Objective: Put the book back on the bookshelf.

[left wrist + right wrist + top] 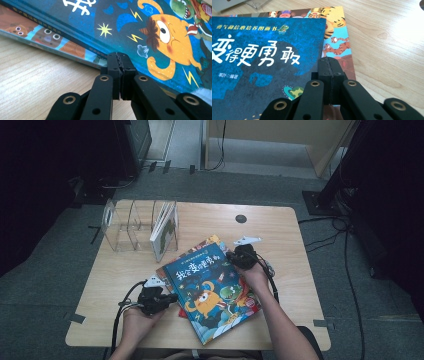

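Both jaw pairs are clenched with nothing between them: the left hand-held gripper (pixel 167 298) noses the blue picture book (pixel 212 287) at its left edge, the right hand-held gripper (pixel 234 256) at its upper right corner. The book lies mid-frame on the tabletop (pixel 285 245), atop another book (pixel 338 37). It looks stiff, glossy and probably slippery; its overhanging edge seems the best hold.

A clear acrylic rack (pixel 131 227) – one thin book (pixel 165 230) upright inside.
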Available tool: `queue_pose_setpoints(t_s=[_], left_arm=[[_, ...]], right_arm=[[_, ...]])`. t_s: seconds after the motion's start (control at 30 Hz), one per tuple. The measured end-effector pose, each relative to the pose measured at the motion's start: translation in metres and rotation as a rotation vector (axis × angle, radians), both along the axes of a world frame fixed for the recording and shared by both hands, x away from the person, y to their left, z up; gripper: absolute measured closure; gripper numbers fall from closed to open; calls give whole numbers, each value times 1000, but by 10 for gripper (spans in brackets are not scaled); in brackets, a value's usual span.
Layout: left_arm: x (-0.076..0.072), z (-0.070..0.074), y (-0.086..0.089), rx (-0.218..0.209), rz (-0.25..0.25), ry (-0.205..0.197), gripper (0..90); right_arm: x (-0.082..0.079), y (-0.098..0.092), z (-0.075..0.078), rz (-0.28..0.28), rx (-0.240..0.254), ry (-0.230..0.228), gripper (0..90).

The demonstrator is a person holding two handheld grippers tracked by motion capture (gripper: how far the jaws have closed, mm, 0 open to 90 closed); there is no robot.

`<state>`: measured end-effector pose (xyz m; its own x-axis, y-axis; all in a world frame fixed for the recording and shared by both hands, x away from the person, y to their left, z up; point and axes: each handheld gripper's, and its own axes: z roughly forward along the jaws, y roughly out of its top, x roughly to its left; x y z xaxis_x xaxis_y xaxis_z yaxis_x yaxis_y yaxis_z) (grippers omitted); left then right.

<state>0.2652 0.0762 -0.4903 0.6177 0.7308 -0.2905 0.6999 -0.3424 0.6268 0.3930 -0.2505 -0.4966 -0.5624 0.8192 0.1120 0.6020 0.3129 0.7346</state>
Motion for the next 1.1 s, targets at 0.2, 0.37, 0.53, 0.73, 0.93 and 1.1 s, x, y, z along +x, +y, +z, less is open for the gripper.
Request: queue_pose_setpoints(t_s=[0.2,0.37,0.53,0.73,0.93,1.1], left_arm=[[0,1,-1,-7,8,1,891],[3,-1,-8,-23,-10,6,889],[7,0,-16,-26,-27,4,874],[14,1,-24,-8,-54,-7,874],[22,1,-29,-8,-90,-4,821],[33,9,-22,-27,-107,-29,639]], right_arm=[[-1,-5,6,-38,-48,-49,895],[-1,-16,8,-53,11,-40,894],[-11,-20,9,-28,71,-87,887],[-17,-21,9,-19,60,-71,886],[-31,-30,9,-29,53,-70,802],[-42,-37,8,-40,55,-74,684]])
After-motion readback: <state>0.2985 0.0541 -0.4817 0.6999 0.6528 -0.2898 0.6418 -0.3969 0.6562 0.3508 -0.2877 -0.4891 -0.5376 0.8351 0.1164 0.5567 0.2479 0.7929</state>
